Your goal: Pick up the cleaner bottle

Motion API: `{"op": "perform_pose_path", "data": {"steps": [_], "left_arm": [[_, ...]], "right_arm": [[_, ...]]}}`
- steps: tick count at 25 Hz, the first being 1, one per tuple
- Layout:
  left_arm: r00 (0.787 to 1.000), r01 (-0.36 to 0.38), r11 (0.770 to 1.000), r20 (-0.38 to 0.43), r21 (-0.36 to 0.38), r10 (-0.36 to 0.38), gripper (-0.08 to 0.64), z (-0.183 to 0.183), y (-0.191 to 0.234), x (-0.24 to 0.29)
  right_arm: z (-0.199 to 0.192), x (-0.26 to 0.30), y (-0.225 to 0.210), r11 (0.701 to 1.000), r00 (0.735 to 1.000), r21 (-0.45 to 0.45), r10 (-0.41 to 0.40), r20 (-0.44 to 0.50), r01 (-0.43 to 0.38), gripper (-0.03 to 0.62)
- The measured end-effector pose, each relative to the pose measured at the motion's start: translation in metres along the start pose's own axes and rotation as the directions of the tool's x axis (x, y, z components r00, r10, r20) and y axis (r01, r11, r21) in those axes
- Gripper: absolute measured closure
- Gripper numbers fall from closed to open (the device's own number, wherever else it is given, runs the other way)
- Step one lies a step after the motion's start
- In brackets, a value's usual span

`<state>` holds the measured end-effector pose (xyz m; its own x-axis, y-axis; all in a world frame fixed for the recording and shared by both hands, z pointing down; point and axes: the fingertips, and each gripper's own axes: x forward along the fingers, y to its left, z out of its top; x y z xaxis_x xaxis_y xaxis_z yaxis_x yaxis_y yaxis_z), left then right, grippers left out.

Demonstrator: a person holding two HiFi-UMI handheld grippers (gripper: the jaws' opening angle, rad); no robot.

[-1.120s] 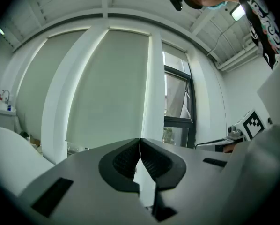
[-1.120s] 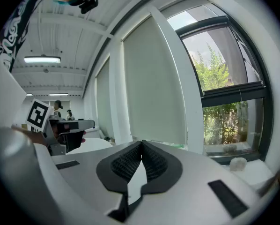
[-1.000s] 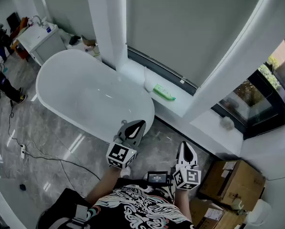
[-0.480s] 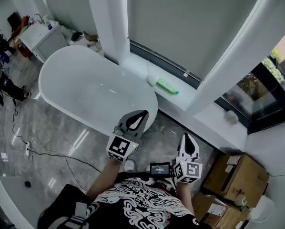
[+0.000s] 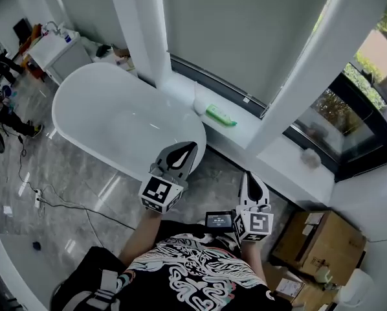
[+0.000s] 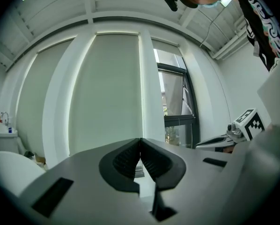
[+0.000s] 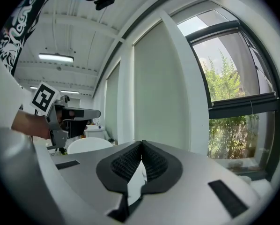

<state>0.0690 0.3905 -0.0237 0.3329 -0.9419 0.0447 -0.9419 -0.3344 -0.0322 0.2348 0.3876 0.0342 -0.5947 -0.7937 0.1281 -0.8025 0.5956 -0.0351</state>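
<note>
Holding your left gripper (image 5: pixel 188 148) and right gripper (image 5: pixel 251 177) closed, empty; only your head view shows the green cleaner bottle (image 5: pixel 221 116).

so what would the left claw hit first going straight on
probably the white pillar beside the blind; the left claw aims at it with nothing nearer showing, though depth is unclear
</note>
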Motion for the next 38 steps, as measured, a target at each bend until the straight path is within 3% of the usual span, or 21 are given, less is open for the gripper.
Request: {"op": "perform_pose_path", "data": {"steps": [10, 18, 29, 38], "left_arm": [[0.996, -0.08, 0.995, -0.035, 0.051, 0.082, 0.543, -0.008, 0.008, 0.02], [0.997, -0.063, 0.998, -0.038, 0.022, 0.064, 0.543, -0.02, 0.028, 0.066], [1.0, 0.021, 1.0, -0.003, 0.023, -0.021, 0.543, -0.015, 0.091, 0.181], [0.999, 0.031, 0.999, -0.01, 0.033, -0.03, 0.543, -0.023, 0.17, 0.267]], "right_arm": [[-0.003, 0.017, -0.023, 0.999, 0.999, 0.02, 0.039, 0.004, -0.039, 0.565], [-0.005, 0.059, -0.045, 0.999, 0.999, 0.012, 0.042, -0.006, -0.042, 0.565], [0.013, 0.168, -0.09, 1.0, 1.0, -0.016, 0.003, -0.008, -0.004, 0.565], [0.023, 0.281, -0.117, 0.999, 0.999, -0.031, -0.011, -0.045, 0.009, 0.566]]}}
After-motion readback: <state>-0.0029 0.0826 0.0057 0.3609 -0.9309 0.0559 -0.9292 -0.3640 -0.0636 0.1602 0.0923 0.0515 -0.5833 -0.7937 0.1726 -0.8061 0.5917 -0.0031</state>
